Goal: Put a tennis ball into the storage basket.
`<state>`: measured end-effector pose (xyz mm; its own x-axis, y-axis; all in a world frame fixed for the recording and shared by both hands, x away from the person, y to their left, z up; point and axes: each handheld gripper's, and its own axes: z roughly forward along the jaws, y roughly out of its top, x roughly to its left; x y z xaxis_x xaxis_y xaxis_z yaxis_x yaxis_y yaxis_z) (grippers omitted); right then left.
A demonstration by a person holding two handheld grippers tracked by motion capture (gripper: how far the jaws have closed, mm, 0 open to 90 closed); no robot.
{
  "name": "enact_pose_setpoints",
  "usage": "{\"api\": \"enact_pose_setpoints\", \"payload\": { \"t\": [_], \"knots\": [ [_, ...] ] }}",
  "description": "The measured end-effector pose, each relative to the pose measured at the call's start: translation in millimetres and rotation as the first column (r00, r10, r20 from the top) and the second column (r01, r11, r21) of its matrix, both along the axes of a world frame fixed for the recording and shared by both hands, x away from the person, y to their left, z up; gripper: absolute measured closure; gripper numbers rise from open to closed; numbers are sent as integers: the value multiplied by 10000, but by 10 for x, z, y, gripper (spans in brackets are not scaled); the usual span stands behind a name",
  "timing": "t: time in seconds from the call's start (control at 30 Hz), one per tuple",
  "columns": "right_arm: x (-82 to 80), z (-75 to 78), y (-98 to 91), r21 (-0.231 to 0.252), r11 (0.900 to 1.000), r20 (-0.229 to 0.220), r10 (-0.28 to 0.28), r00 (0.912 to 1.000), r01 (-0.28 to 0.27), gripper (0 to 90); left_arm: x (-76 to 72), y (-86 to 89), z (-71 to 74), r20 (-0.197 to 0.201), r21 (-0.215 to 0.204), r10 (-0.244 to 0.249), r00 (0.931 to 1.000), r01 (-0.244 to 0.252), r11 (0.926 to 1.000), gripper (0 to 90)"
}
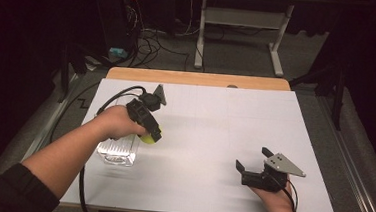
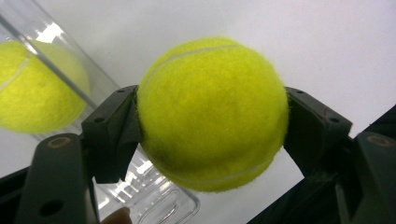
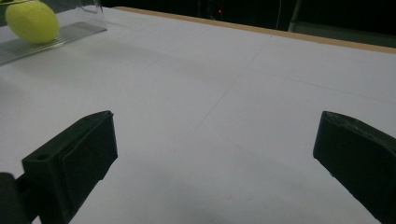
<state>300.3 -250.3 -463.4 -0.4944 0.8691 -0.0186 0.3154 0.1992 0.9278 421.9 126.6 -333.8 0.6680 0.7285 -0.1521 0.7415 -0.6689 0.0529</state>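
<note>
My left gripper is shut on a yellow-green tennis ball, and both pads press its sides in the left gripper view. It hangs just above the right edge of a clear plastic container lying on the white table sheet. A second tennis ball sits behind the container's clear wall. My right gripper rests low at the front right, open with nothing between its jaws. A yellow ball shows far off beside the container; I cannot tell which ball it is.
The white sheet covers a wooden table whose bare far edge shows. A black cable trails from the left gripper off the table's left side. Beyond the table are a desk frame and cables on a grey floor.
</note>
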Motion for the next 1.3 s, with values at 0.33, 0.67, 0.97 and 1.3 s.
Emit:
{"api": "enact_pose_setpoints", "payload": {
  "t": [0.33,0.67,0.97,1.3],
  "knots": [
    [2,-3,14,-24,10000,-2,33,10000,-33,0,23,238,112,205,30,419,9989,-420,9991,269],
    [3,-6,17,-51,10000,-18,36,10000,-36,0,49,496,121,194,151,872,9960,-875,9960,269],
    [5,-13,24,-39,10000,-65,54,10000,-54,0,46,645,88,223,319,1163,9930,-1169,9926,269],
    [4,-10,23,-77,9999,-27,68,10000,-68,0,46,788,44,209,511,1402,9899,-1411,9887,269]
  ]
}}
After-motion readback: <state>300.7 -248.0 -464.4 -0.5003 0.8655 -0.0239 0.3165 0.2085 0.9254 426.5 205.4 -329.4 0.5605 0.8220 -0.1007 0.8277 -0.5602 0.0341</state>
